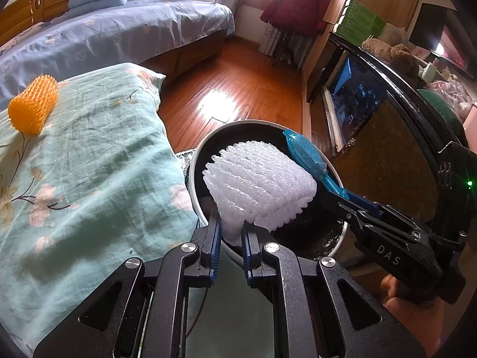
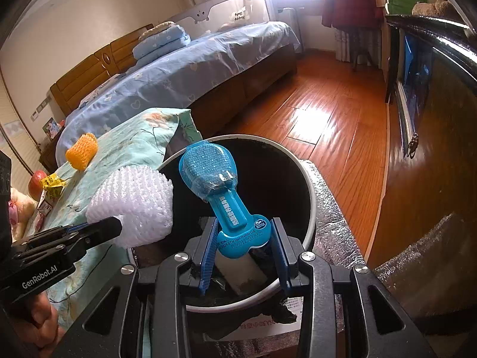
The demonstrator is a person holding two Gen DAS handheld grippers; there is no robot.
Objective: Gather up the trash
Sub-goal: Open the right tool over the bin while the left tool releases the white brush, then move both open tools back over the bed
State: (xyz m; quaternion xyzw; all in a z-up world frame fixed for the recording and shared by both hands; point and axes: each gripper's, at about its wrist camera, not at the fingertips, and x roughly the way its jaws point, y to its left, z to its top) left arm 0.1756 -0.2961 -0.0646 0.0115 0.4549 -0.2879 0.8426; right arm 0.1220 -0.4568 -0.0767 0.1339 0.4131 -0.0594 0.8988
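Note:
My left gripper is shut on a white foam fruit net and holds it over the round black trash bin. The net also shows in the right wrist view. My right gripper is shut on a blue plastic wrapper and holds it above the bin's opening, whose rim is white. The wrapper shows in the left wrist view beside the net. An orange foam net lies on the teal floral pillow.
A yellow wrapper and a red apple lie further left on the pillow surface. A bed with blue sheets stands behind. A dark cabinet is on the right, with wooden floor between.

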